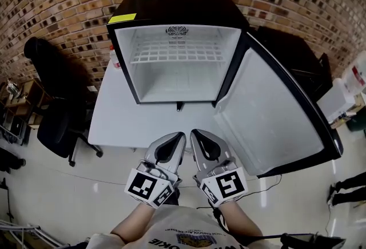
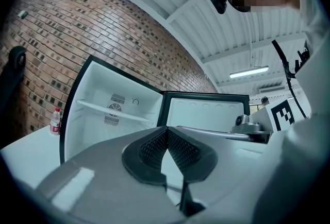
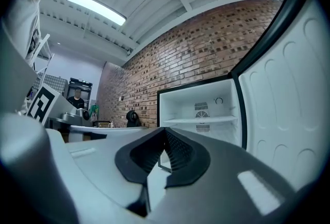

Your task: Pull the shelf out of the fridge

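A small black fridge stands open on a white table against a brick wall. Its white wire shelf sits across the upper part of the white interior, also visible as a thin ledge in the left gripper view and the right gripper view. Both grippers hover side by side at the table's near edge, well short of the fridge. My left gripper is shut and holds nothing. My right gripper is also shut and empty.
The fridge door swings wide open to the right, over the table's right end. A small bottle stands left of the fridge. A black office chair sits left of the table. A person stands far off in the room.
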A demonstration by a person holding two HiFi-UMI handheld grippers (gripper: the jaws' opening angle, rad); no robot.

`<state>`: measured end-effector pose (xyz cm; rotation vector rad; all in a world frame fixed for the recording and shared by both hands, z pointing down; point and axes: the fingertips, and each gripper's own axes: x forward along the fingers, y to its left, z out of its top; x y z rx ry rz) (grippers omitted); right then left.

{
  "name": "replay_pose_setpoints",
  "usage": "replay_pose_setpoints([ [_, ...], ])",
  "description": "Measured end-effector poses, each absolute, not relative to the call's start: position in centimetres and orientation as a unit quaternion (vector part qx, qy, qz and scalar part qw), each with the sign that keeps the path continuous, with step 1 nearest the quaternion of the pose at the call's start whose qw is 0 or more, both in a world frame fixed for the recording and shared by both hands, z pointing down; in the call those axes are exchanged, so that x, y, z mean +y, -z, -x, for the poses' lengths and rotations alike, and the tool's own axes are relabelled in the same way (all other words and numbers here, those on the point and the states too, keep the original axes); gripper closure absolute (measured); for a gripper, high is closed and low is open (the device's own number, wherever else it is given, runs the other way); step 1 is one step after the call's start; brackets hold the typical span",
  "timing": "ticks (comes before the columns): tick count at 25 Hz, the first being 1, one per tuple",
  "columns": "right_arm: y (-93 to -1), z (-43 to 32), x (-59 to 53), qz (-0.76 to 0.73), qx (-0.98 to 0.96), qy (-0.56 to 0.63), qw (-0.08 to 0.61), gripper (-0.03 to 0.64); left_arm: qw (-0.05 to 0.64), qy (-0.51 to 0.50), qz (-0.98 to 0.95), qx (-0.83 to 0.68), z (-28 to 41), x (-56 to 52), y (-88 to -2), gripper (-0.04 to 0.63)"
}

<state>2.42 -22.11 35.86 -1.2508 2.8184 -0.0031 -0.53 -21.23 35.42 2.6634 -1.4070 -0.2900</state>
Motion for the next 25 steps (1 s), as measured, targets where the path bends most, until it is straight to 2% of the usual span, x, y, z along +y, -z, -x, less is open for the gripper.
replay_pose_setpoints([
  [10,-35.6,0.6,-30.0,0.42,0.902,0.069,0.073,0.612,0.096,0.128,-0.869,-0.468,5.4,-29.0,-35.3,0.594],
  [18,-36.0,1.4,-35.5,0.415,0.885,0.157,0.139,0.606,0.197,0.222,-0.846,-0.443,7.9,-35.0,-36.5,0.594],
  [25,-36.6,0.9,-39.4,0.421,0.867,0.205,0.173,0.57,0.248,0.259,-0.828,-0.43,9.1,-39.1,-37.7,0.549],
])
